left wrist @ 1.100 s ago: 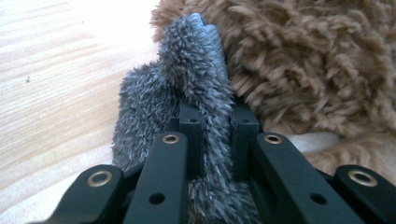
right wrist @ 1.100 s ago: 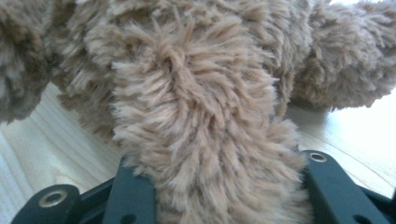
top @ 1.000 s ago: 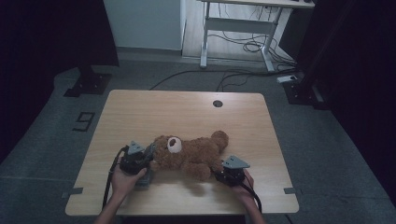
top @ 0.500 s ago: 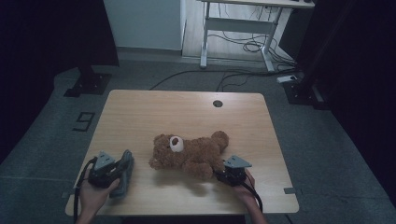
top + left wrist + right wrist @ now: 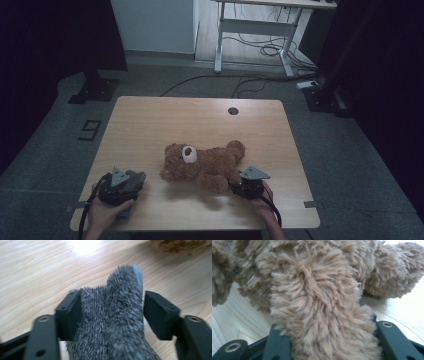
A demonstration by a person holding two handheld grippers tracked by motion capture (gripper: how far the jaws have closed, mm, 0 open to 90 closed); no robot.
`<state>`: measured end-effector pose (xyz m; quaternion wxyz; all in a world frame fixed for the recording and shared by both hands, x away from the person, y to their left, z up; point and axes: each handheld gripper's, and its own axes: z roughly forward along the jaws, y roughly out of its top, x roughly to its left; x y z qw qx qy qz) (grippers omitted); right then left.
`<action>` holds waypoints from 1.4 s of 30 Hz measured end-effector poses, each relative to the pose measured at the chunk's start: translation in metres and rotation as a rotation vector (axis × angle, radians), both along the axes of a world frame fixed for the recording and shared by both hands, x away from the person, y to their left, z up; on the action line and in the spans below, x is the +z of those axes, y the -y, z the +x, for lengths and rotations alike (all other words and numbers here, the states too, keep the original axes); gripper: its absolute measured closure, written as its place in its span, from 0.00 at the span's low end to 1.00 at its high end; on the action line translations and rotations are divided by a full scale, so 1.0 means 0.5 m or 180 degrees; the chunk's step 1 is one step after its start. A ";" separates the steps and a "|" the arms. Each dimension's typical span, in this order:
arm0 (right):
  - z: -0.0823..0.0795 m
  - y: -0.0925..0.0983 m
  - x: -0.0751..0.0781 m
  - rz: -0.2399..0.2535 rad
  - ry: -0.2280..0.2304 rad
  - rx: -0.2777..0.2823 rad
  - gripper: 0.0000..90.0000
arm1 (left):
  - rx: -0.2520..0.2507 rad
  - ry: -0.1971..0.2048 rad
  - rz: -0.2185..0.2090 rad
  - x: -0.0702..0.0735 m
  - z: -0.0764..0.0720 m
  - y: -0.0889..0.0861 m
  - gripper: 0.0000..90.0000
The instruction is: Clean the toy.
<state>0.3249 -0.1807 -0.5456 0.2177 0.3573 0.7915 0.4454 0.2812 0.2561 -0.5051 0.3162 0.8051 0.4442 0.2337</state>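
Right now your left gripper [image 5: 131,181] sits near the front left corner of the bench [image 5: 200,112], well apart from the teddy bear [image 5: 205,165], and it has a grey furry piece [image 5: 112,320] between its fingers [image 5: 68,315]. Those fingers have just been opening: in the left gripper view one pad lies against the grey fur while a sliver of bench shows between the fur and the other pad, so the piece rests loose between them rather than being pinched. What that grey piece is cannot be told from the frames; it is short-haired, tapers to a rounded tip, and points away over the light wood. Your right gripper [image 5: 239,187] is at the front right, tight against the bear's lower end. In the right gripper view a thick brown limb [image 5: 319,310] fills the space between the fingers [image 5: 279,345], with fur bulging over both of them; they have just been easing apart a little, yet the limb is pressed on both sides and held. The bear itself lies on its side in the middle of the bench toward the front edge, head toward your left hand [image 5: 102,215], pale muzzle [image 5: 189,154] up.
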 end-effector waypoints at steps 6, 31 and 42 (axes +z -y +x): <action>-0.002 0.002 0.003 0.0003 0.0003 -0.0086 0.44 | 0.0011 0.0207 -0.0188 0.032 -0.003 -0.008 0.20; -0.012 0.013 0.011 0.0131 -0.0091 0.0169 0.51 | -0.0700 -0.0473 -0.0053 0.019 0.072 0.185 0.44; 0.005 0.011 0.022 0.0118 0.0250 -0.0084 0.68 | -0.0498 -0.0038 -0.0085 0.030 0.102 0.246 0.72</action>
